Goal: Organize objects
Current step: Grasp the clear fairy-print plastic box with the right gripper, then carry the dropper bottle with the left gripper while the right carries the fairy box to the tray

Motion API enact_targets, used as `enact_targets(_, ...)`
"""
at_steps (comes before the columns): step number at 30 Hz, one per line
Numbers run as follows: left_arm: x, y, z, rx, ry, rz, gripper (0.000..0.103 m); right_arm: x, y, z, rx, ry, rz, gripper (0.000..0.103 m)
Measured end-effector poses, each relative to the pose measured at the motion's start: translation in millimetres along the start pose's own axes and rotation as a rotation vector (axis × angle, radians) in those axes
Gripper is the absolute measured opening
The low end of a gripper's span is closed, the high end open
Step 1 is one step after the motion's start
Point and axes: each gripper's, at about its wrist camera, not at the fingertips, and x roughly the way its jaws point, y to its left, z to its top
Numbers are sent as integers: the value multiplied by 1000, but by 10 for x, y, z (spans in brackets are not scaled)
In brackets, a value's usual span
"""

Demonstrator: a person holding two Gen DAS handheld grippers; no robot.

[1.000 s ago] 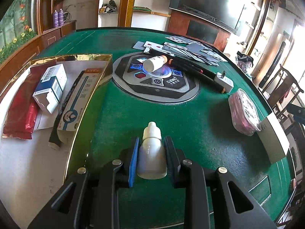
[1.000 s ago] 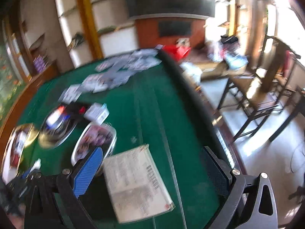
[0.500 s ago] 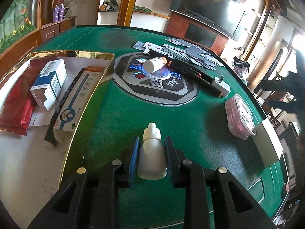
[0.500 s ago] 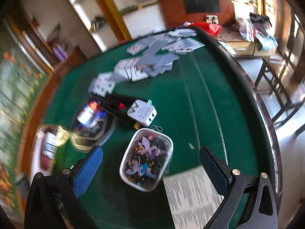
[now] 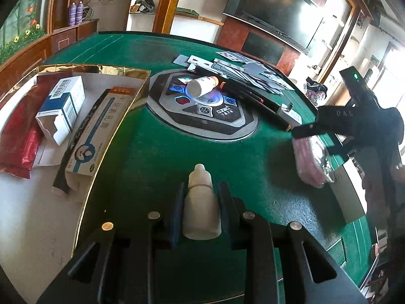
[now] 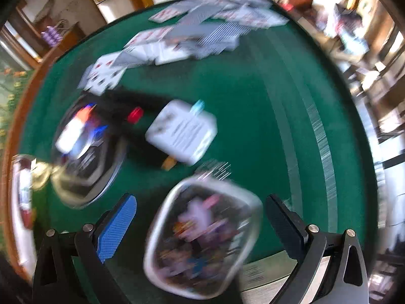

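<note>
My left gripper (image 5: pixel 201 197) is shut on a small white dropper bottle (image 5: pixel 201 207), held upright just above the green table (image 5: pixel 157 157). To its left lies a gold-rimmed tray (image 5: pixel 115 136) holding medicine boxes and a red packet. My right gripper (image 6: pixel 200 217) is open, its fingers wide on either side of a clear pouch with a pink cartoon print (image 6: pixel 202 240), without touching it. In the left wrist view that gripper (image 5: pixel 316 139) hangs over the same pouch (image 5: pixel 312 163) at the table's right side.
A white pill bottle (image 5: pixel 202 86) lies on the round centre console (image 5: pixel 202 109). Playing cards (image 6: pixel 192 35) are spread at the far side. A white charger (image 6: pixel 182 133) and a black pen (image 5: pixel 255 101) lie near the pouch; a paper booklet (image 5: pixel 348 190) sits by the right edge.
My right gripper has swung in from the table's right edge and come down over the pouch, which now lies between its fingers. My left gripper and the dropper bottle have stayed put.
</note>
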Motion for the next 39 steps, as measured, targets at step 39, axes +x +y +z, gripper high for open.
enact_targets(39,-950,-275,-183,105,-217,-117,25,-839,218,-1440,-83,-356,171,87)
